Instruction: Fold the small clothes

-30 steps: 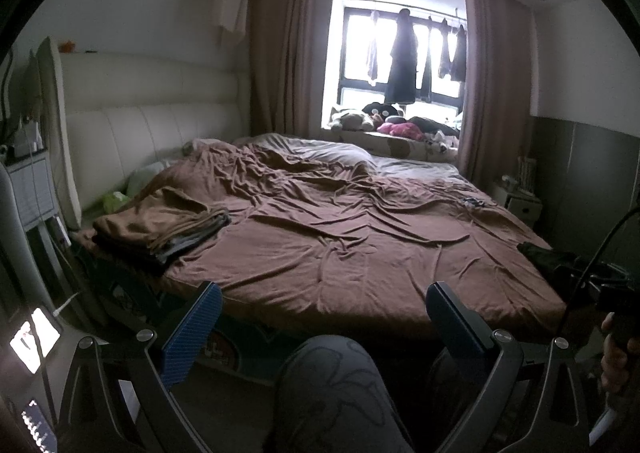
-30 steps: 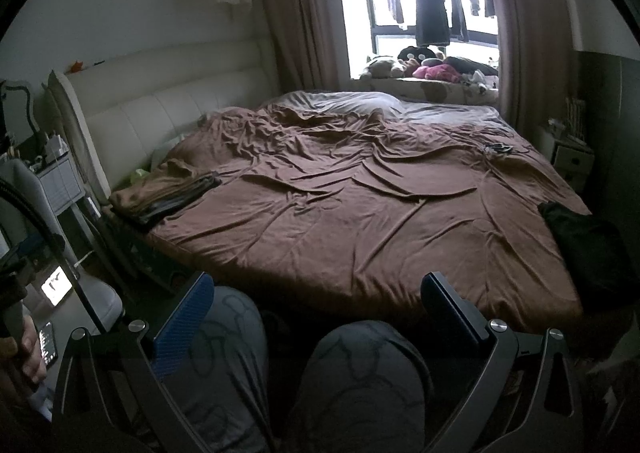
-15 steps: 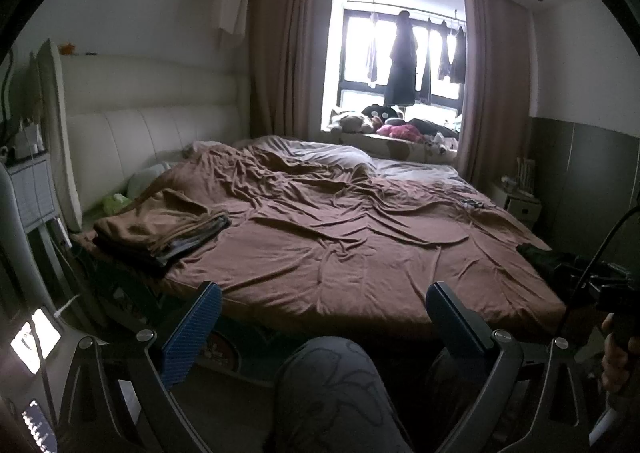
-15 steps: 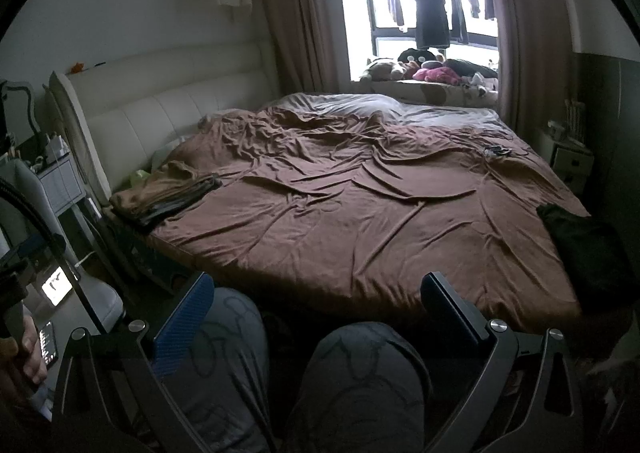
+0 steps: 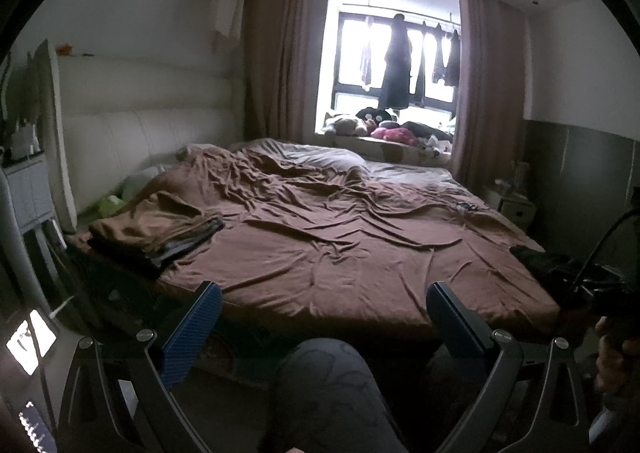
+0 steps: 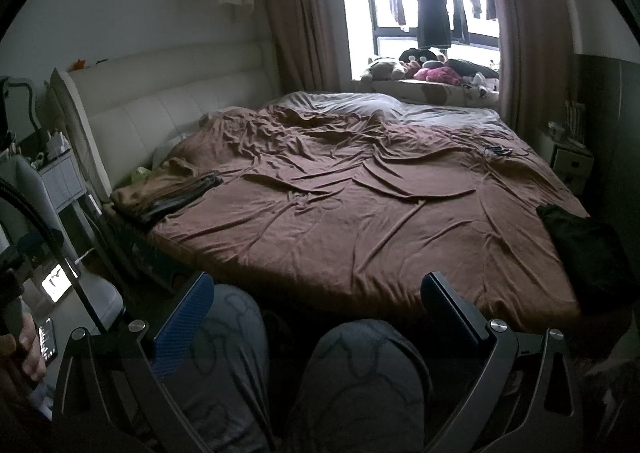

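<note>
Where brown sheet (image 6: 360, 221) wrinkles, folded clothes (image 6: 168, 193) lie flat.

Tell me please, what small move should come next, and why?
Probably reach the right gripper toward the black garment at the bed's right edge: both grippers are open and empty, and a folded stack already lies at the left.

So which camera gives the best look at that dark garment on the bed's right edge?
The right wrist view: the dark garment lies large and unobstructed near the bed corner. The left wrist view shows it smaller, squeezed toward the frame edge, partly behind a cable.
</note>
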`<state>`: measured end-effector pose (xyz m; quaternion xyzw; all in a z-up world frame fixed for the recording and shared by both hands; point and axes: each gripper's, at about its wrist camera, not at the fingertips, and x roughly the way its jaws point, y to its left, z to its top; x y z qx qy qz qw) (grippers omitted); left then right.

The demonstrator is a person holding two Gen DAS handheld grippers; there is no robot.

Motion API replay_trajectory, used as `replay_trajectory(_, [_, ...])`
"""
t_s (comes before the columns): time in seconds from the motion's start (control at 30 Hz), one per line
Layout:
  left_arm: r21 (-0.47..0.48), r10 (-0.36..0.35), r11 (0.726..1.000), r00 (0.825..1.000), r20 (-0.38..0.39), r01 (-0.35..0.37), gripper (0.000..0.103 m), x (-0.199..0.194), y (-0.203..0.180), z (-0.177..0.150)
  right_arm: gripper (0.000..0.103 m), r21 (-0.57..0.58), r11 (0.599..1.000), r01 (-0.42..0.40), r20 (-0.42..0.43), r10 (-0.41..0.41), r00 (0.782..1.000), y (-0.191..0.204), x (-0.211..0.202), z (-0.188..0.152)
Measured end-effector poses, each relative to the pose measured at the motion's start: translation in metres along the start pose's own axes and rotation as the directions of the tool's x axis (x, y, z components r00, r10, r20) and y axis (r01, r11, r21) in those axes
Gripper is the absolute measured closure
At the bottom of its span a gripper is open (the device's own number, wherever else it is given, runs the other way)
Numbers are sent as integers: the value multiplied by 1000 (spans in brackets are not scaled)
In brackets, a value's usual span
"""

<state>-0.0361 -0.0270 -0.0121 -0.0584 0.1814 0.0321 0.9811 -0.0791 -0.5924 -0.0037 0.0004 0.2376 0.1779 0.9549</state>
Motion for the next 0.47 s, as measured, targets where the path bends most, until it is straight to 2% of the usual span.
replay_trajectory(0.47, [-2, -21, 1000, 1000, 8, 21, 0, -4, -4, 1, 0, 3, 1000, 6, -8, -6, 1000, 2, 0, -1])
